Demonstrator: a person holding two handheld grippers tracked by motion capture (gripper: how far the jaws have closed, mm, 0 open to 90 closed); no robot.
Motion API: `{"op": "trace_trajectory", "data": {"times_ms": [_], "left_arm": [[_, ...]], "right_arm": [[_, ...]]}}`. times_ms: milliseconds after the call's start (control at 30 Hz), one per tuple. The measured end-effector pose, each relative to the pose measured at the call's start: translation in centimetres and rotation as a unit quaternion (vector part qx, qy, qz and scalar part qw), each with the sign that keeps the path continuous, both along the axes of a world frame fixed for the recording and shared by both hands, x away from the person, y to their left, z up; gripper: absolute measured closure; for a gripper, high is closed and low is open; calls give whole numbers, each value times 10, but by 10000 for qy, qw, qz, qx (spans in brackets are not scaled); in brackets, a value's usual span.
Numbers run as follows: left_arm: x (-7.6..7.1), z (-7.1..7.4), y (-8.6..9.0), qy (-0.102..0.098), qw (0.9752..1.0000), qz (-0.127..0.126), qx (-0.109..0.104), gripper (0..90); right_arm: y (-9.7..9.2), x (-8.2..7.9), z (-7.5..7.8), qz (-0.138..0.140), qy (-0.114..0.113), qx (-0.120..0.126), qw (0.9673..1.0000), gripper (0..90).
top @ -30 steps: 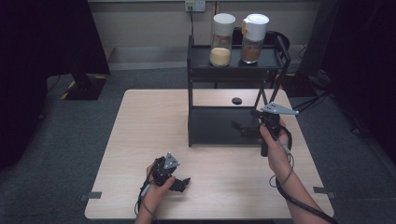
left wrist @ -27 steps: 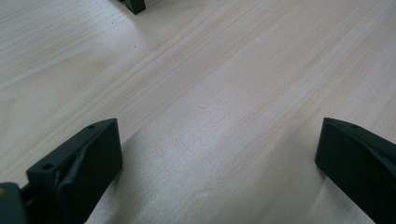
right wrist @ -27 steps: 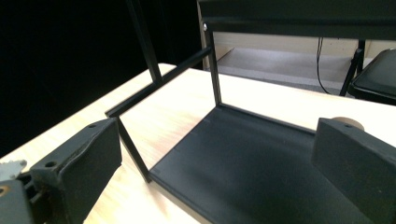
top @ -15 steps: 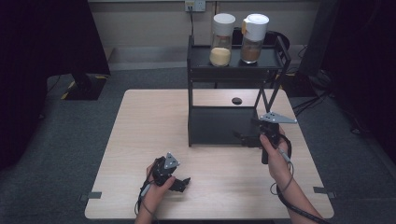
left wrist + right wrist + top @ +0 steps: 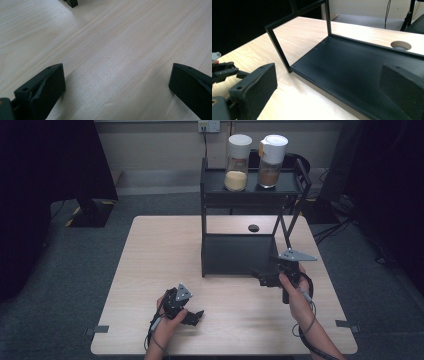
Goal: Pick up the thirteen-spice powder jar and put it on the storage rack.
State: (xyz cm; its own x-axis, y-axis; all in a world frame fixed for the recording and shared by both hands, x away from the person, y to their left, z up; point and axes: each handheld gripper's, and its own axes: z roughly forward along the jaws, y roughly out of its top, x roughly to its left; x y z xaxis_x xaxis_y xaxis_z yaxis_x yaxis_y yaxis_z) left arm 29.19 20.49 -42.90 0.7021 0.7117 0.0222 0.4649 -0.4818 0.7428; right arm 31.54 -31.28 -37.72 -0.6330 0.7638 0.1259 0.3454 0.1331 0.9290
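Note:
A black two-tier rack [image 5: 240, 255] stands on the wooden table [image 5: 165, 250]. Its top shelf carries a white-lidded jar of yellow grains [image 5: 238, 164] and a white-lidded jar of brown contents [image 5: 272, 161]. My right gripper [image 5: 261, 278] hovers at the rack's front right corner with its jaws wide apart and nothing between them. In the right gripper view it [image 5: 329, 85] faces the bare lower shelf [image 5: 352, 65]. My left gripper [image 5: 196, 315] rests low near the table's front edge, open and holding nothing, over bare wood [image 5: 117, 82].
A round hole [image 5: 253, 227] sits in the table behind the rack, and it shows as a hole [image 5: 401, 45] past the shelf. A rack foot [image 5: 72, 2] lies ahead of the left gripper. Dark floor surrounds the table.
My right gripper has drifted back toward the table's front edge, away from the rack's upright. The left gripper has stayed put.

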Motion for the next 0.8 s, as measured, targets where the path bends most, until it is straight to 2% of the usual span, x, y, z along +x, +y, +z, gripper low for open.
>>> {"op": "trace_trajectory", "data": {"times_ms": [800], "left_arm": [[0,0,0,0,10000,2,-4,0]], "right_arm": [[-23,-13,-29,9,279,-133,9995,14]]}}
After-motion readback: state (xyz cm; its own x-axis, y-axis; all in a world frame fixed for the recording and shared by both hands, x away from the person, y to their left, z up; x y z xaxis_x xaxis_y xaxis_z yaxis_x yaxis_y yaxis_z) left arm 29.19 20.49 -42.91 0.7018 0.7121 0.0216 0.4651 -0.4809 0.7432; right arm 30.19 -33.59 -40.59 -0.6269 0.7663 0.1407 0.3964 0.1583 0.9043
